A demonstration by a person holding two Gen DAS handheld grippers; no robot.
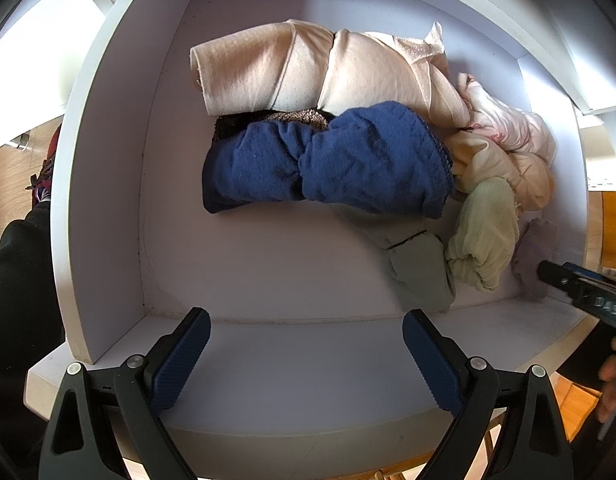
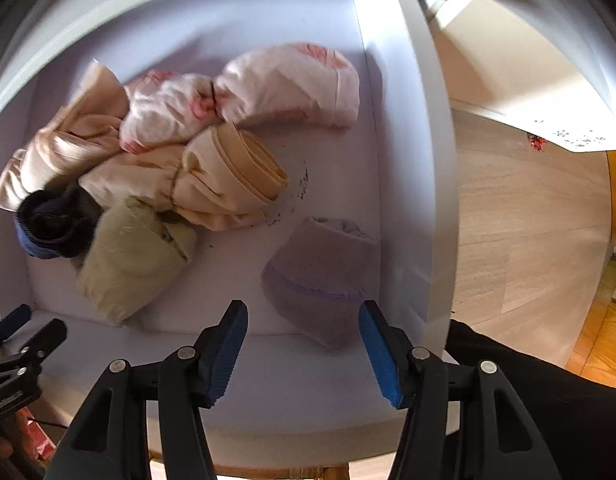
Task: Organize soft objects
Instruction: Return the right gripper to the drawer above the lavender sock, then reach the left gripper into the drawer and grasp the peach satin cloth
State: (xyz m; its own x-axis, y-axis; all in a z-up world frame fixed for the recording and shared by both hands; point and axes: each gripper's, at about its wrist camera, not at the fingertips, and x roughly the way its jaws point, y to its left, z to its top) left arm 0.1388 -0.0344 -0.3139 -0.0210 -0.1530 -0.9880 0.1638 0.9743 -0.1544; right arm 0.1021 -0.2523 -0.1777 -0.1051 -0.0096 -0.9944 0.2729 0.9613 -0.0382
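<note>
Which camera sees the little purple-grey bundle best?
The right wrist view: the purple-grey bundle lies whole and close, just beyond the open right gripper. The left wrist view shows only a blurry bit of it at the drawer's edge.

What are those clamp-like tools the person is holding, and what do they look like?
Two matching handheld grippers. The left gripper and right gripper each have black plastic arms with silver rivets, ending in two fingers faced with ribbed blue pads. The person wears black sleeves.
</note>
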